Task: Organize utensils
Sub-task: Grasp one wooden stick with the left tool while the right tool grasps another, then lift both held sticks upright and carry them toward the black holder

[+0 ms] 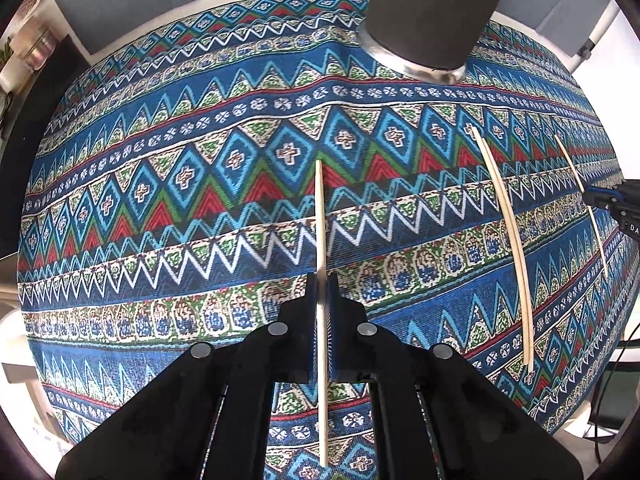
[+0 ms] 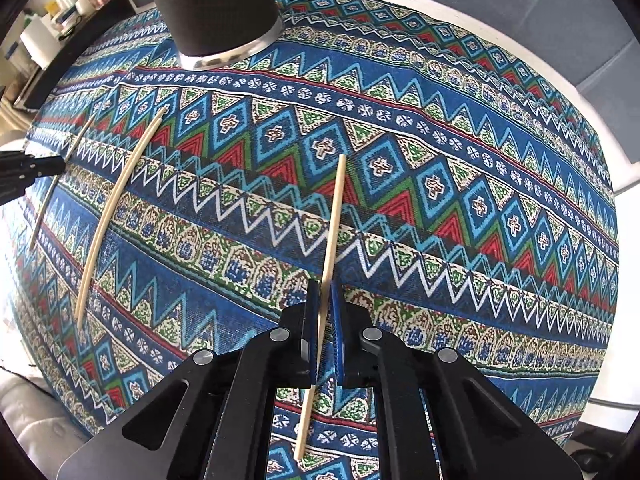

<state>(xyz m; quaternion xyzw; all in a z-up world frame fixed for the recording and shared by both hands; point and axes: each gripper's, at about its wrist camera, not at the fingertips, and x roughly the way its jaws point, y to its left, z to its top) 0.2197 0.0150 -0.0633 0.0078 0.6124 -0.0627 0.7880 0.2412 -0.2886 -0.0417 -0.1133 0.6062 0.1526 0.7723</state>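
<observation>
I see a round table with a white rim, covered by a patterned cloth in blue, red, green and cream bands. At the far side a dark cylindrical holder with a shiny metal base stands upright on the cloth. In my left wrist view a loose chopstick lies flat on the cloth to the right, running near to far. In my right wrist view that same stick appears on the left.
</observation>
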